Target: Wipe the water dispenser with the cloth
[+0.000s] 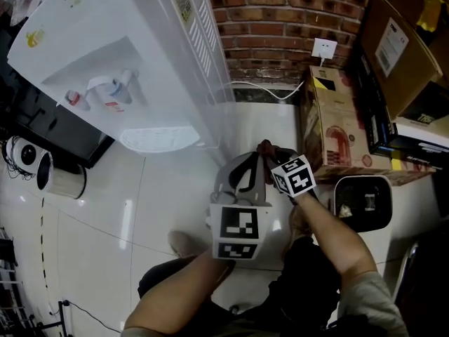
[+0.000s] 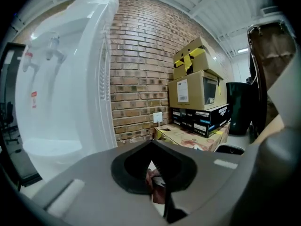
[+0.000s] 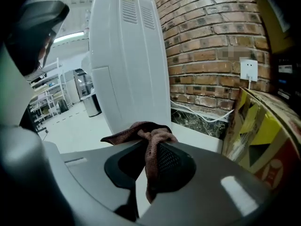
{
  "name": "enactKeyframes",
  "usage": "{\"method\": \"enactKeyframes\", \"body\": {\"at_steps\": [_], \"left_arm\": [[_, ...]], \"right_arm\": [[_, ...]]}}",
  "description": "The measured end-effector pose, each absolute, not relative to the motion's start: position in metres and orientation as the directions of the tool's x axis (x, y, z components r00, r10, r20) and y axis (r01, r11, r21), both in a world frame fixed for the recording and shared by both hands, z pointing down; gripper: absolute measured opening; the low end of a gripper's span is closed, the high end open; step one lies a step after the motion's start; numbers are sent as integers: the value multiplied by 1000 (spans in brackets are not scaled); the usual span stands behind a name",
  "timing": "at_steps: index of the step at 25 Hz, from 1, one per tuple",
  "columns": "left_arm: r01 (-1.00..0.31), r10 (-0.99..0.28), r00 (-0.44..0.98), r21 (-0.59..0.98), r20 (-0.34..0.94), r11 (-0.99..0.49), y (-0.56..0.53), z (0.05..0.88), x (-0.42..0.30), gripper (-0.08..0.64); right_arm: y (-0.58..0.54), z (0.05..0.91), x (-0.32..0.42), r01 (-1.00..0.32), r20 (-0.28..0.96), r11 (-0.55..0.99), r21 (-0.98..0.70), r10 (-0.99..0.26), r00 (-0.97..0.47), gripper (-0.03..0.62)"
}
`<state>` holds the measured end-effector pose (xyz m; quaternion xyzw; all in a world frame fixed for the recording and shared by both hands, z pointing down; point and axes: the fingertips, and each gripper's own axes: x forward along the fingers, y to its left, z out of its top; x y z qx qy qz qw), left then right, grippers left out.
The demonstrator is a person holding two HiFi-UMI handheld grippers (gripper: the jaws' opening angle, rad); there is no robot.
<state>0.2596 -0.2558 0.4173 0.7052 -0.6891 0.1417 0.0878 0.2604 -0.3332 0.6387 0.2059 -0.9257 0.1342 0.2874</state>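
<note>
My left claw [image 1: 249,166] sits closest, its marker cube just under my eyes, and my right claw [image 1: 270,153] is just beside it, their tips nearly together above the pale floor [image 1: 126,209].

The water dispenser [image 1: 105,41] is the largest thing here. It stands to my left and a little apart from both claws, against the brick wall [image 1: 280,20]. The head view shows its front: two taps [image 1: 105,90] and the white drip tray [image 1: 158,137]. The right gripper view shows only its plain vented side [image 3: 127,55]. The left gripper view shows the taps side-on, high up [image 2: 49,53].

Cardboard boxes [image 1: 337,118] are stacked to my right. A wall socket [image 1: 324,48] sits on the bricks between them and the dispenser, with a white cable running along the wall's foot.

The brown cloth [image 3: 141,132] is clamped in my right claw [image 3: 149,147], its jaws closed on a bunched fold that spills over the tips. From above it is only a dark knot [image 1: 266,148].

My left claw [image 2: 151,147] has its jaws drawn together. A brownish scrap shows in the thin slit between them, possibly the cloth, though I cannot tell.
</note>
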Motion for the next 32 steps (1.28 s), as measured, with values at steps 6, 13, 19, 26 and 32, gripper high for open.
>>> {"method": "enactKeyframes", "body": {"at_steps": [6,13,19,26,32], "left_arm": [[-997,-944,-25,-72,329,2,-245,418,238,0],[-999,-958,-39,-19,283,35,-255,401,230,0],[-998,-982,-33,51,184,43,-252,362,228,0],[-993,-993,-3,117,115,17,-237,328,225,0],[-994,-994,65,97,87,-57,-212,304,243,0]], "right_arm": [[-335,688,270,-489,678,856,-171,-258,-688,99],[-323,676,296,-467,715,859,-213,-189,-673,213],[-320,551,298,-385,612,915,-120,-237,-754,148],[-301,387,302,-512,405,854,-90,-439,-802,14],[-249,301,341,-637,95,770,-36,-632,-769,14]]}}
